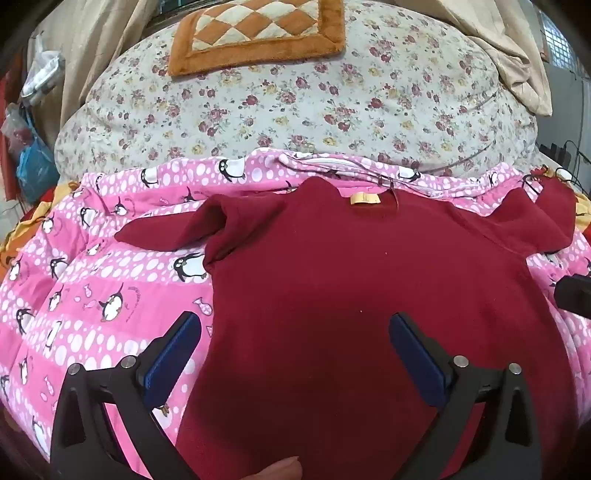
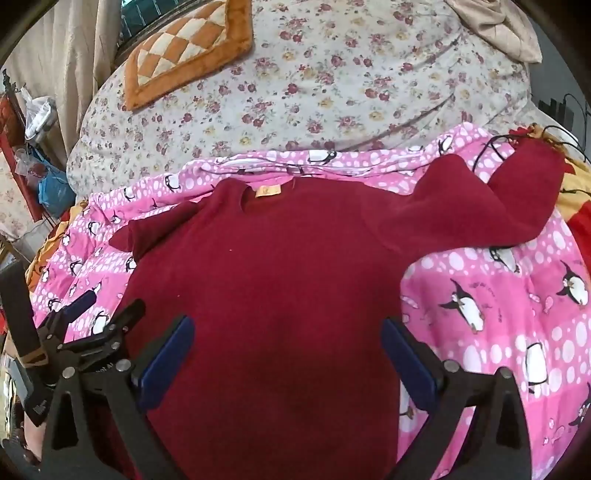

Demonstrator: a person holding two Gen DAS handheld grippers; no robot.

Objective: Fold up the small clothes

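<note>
A dark red long-sleeved sweater (image 1: 343, 266) lies flat on a pink penguin-print quilt (image 1: 92, 295), collar and yellow label (image 1: 365, 199) away from me. Its left sleeve (image 1: 166, 230) is bent, its right sleeve (image 2: 491, 206) stretches out to the right. My left gripper (image 1: 295, 326) is open above the sweater's lower left part, holding nothing. My right gripper (image 2: 288, 332) is open above the sweater's lower middle (image 2: 266, 295), also empty. The left gripper also shows at the left edge of the right wrist view (image 2: 99, 306).
Behind the quilt lies a floral bedspread (image 1: 295, 107) with an orange checked cushion (image 1: 258, 29) on it. Beige curtains (image 1: 92, 44) and hanging bags (image 1: 29, 155) are at the far left. Black cables (image 2: 517, 144) lie near the right sleeve.
</note>
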